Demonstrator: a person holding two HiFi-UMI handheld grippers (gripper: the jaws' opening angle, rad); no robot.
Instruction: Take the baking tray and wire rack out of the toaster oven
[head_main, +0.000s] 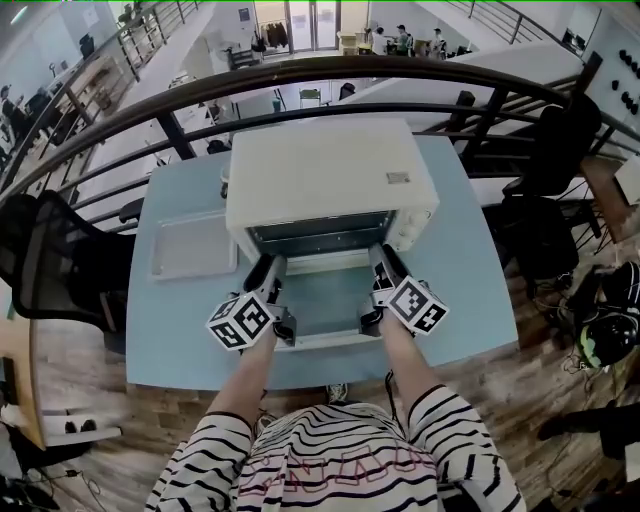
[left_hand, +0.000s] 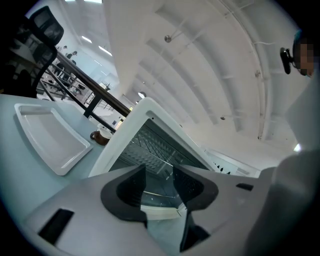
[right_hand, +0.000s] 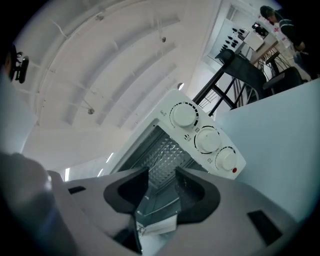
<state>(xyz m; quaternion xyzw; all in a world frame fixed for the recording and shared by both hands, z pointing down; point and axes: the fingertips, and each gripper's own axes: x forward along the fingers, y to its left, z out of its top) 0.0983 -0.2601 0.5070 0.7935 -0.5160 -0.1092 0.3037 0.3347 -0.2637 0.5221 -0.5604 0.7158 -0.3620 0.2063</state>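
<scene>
Baking tray (head_main: 193, 248) lay flat on counter (head_main: 460, 290), centre left of head view, just beside toaster oven (head_main: 330, 180) and outside it. Left tongs (head_main: 268, 265) sat over left side of dropped-open door (head_main: 325, 300), tips at cavity mouth. Jaws stood apart, nothing clamped. Wire rack (left_hand: 142, 152) appeared inside cavity, beyond left jaws. Right tongs (head_main: 382, 258) sat over door's right side, jaws likewise apart, gripping nothing. Three knobs (right_hand: 207, 140) were on oven front, right of cavity.

I hold left gripper (head_main: 266, 268) and right gripper (head_main: 383, 262) side by side, both pointing far, nearly level — jaws parted
</scene>
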